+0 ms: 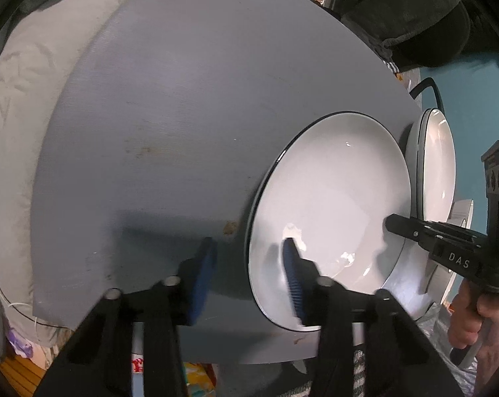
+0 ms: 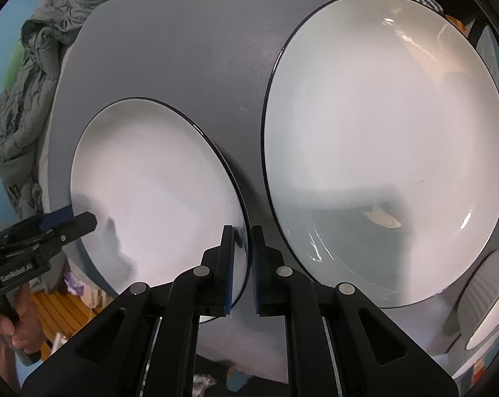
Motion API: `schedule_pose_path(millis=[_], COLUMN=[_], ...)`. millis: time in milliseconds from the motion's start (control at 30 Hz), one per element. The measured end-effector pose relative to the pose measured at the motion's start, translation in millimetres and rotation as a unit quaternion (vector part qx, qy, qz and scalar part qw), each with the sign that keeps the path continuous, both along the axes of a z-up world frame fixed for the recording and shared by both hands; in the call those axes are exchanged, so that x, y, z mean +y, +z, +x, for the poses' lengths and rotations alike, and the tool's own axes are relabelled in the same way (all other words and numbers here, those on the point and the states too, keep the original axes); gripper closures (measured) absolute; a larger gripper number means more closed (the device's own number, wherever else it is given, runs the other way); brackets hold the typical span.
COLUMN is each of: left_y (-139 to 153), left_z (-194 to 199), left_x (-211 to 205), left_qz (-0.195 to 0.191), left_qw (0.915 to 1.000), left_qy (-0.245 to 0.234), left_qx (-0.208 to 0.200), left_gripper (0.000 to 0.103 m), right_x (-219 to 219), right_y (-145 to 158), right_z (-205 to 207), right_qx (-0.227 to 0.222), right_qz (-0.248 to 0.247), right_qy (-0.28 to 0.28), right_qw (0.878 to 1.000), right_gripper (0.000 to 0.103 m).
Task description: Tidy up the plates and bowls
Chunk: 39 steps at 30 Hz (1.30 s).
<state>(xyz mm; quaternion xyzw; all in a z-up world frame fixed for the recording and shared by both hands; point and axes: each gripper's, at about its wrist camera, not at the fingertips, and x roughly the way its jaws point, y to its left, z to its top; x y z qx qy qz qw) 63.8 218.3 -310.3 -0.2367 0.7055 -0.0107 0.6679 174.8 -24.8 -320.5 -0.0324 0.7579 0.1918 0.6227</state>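
Ahead of my left claw (image 1: 249, 278) and off to its left, the grey surface (image 1: 170, 115) lies bare right out to its rim. To its right the small plate (image 1: 328, 218) blocks the way, with my right claw (image 2: 242, 261) clamped on its far rim. Beyond that claw the big plate (image 2: 385, 139) fills the surface, and a bowl (image 2: 484, 301) crowds the near right corner.

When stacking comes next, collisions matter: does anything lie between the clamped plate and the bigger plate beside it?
Nothing visible: only bare grey table separates the clamped plate, in the right gripper, from the bigger plate.
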Motion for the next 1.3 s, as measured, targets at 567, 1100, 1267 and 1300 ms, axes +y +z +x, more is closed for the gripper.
schedule_pose_path(millis=[567,1100,1267,1300], left_y=[2.5,25.6,42.7,46.7], left_z=[2.3,28.0,41.6,45.5], left_x=[-19.1,-53.8,-68.6,-71.9], left_qz=[0.047,0.062,0.064,0.065], left_qw=[0.9977,0.9948,0.9933,0.9928], left_qy=[-0.049,-0.080,-0.094,-0.097], left_qx=[-0.003,-0.007,-0.021,-0.025], left_gripper=[0.092,0.091,0.091,0.091], right_x=[-8.6,-22.7,-36.6,-41.4], right_y=[4.4,24.5,39.6,42.7], right_z=[-3.8,-7.2,-2.7,-2.4], right_qx=[-0.014,0.003,-0.004,-0.006], right_qz=[-0.005,-0.007,-0.001,0.000], right_qy=[0.002,-0.005,-0.020,-0.023], right_qw=[1.000,1.000,1.000,1.000], right_gripper=[0.094,0.094,0.094,0.094])
